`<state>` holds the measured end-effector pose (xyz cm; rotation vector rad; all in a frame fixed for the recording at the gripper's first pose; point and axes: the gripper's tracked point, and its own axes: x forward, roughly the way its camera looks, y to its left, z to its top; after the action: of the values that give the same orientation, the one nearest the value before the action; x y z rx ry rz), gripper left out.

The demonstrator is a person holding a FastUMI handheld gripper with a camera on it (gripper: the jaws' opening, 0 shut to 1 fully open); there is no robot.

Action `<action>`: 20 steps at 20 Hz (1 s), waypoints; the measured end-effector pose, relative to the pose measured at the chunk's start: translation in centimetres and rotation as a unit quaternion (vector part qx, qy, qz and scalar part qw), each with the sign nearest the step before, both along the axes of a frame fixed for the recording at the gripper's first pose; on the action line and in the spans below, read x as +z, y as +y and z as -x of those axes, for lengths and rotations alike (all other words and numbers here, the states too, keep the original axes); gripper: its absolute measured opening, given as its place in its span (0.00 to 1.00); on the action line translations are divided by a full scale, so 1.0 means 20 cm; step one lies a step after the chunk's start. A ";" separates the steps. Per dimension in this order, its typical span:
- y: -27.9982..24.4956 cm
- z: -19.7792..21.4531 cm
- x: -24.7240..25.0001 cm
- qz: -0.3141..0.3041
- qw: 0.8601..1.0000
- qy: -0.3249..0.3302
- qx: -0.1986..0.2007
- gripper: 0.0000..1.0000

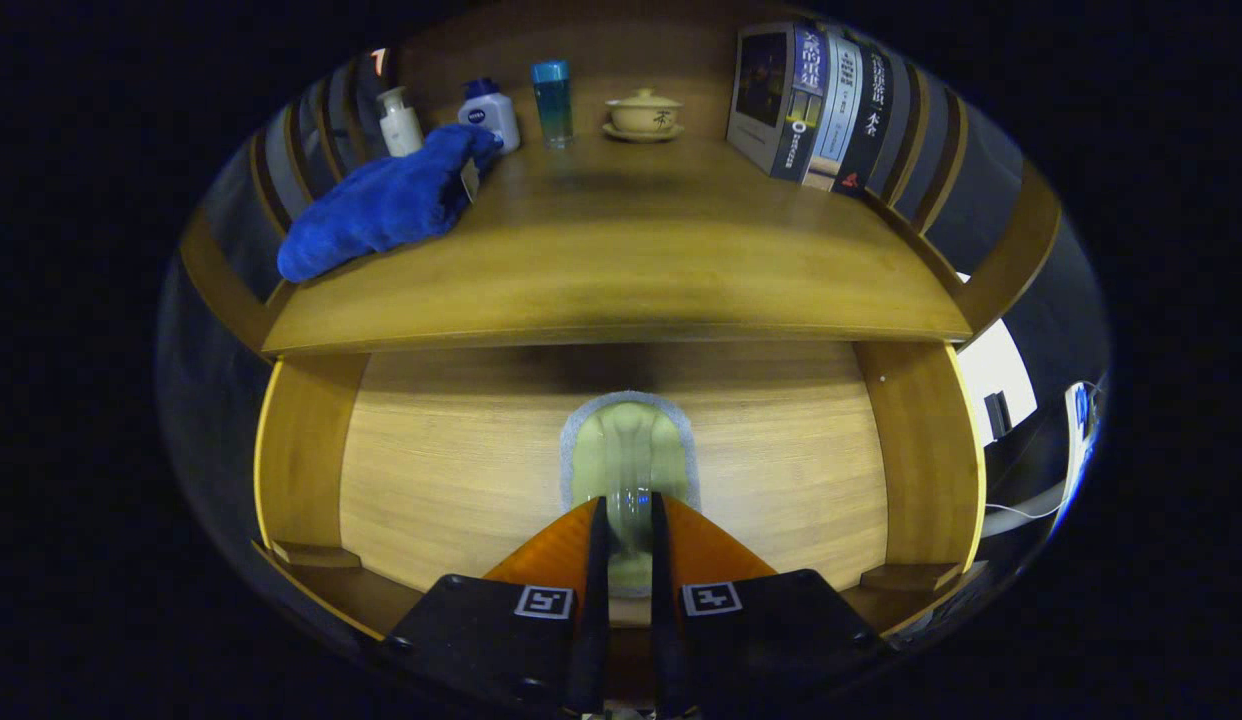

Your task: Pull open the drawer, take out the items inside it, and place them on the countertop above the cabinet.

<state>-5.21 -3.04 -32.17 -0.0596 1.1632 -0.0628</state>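
The gripper (629, 520) has its two fingers drawn close together, pinching the handle (629, 465) of the drawer (461, 470); the handle sits between the fingertips and runs on just ahead of them. The handle is a pale, rounded piece with its long axis upright on the drawer front, inside an arched grey-rimmed recess. The wooden drawer front faces the gripper squarely, framed by the cabinet's side posts. Beyond and above it lies the countertop (621, 270). At its far left rests a blue towel (386, 205), with two white bottles (399, 120) behind it. Further along the back stand a blue-capped bottle (552, 100), a lidded tea bowl (644, 115), and a row of books (816, 105) at the far right.
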 end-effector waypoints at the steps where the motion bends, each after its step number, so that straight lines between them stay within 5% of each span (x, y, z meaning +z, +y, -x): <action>1: 0.01 0.02 0.04 0.001 1.000 -0.003 0.004 0.26; 9: 0.04 0.02 0.36 0.018 0.999 -0.023 0.019 0.26; 20: 0.14 -0.39 0.51 0.037 0.999 -0.023 0.025 0.26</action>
<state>2.65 -0.29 -21.96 -0.1519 1.1124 -0.0617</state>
